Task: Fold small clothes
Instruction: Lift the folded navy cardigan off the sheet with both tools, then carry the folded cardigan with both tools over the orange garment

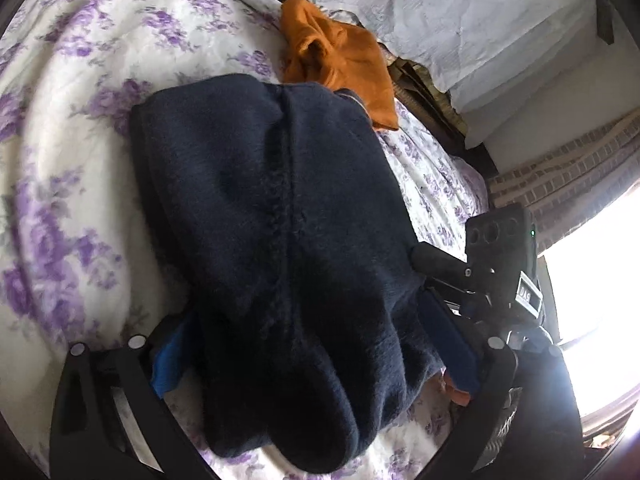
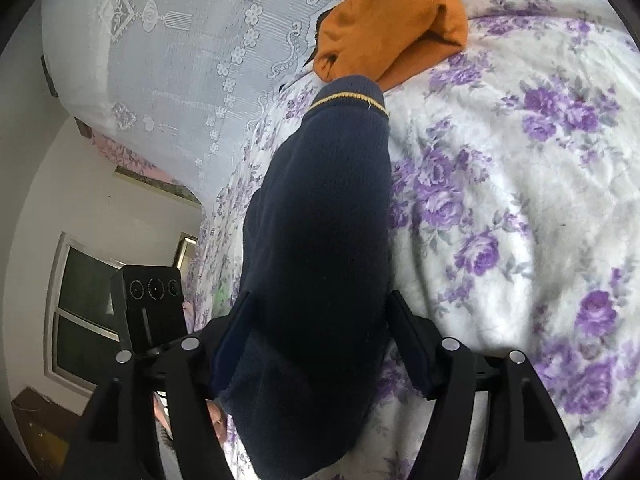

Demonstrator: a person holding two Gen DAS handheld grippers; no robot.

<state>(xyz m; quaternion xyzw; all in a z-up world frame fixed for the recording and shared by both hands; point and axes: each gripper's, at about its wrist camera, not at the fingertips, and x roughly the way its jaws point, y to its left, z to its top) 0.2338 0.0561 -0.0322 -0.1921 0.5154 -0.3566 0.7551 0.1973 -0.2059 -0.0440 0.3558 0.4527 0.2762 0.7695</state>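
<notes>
A dark navy knit garment lies on the purple-flowered bedspread and runs back between the jaws of my left gripper, which is shut on its near edge. In the right wrist view the same navy garment, with a yellow-striped cuff, hangs from my right gripper, which is shut on it. The right gripper body shows at the right of the left wrist view, and the left gripper body at the left of the right wrist view.
A crumpled orange garment lies on the bed beyond the navy one; it also shows in the right wrist view. A white lace cover hangs behind the bed. A bright window is at the right.
</notes>
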